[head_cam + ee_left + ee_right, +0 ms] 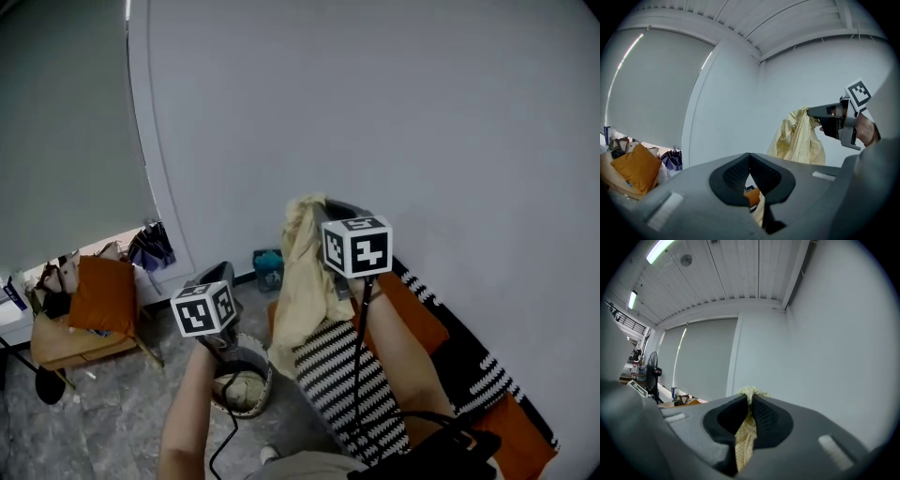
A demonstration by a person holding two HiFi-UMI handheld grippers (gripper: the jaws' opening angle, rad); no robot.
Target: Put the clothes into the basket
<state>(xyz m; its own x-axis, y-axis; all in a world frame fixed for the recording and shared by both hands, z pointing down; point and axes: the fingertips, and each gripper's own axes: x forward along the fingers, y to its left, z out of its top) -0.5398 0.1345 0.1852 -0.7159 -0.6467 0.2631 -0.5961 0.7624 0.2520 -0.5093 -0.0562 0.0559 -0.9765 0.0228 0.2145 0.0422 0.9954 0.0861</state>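
Observation:
A pale yellow garment hangs from my right gripper, which is raised in front of the white wall. In the right gripper view the jaws are shut on the yellow garment, with a bunch of it poking out past my right gripper. The left gripper view shows the same garment dangling from the right gripper. My left gripper is lower and to the left, above the round woven basket on the floor. The jaws of my left gripper meet at the tips with nothing between them. Pale cloth lies in the basket.
A sofa with a black-and-white striped blanket and orange cushions runs along the right. A teal bin stands by the wall. At the left are a wooden chair with an orange cushion and a dark umbrella.

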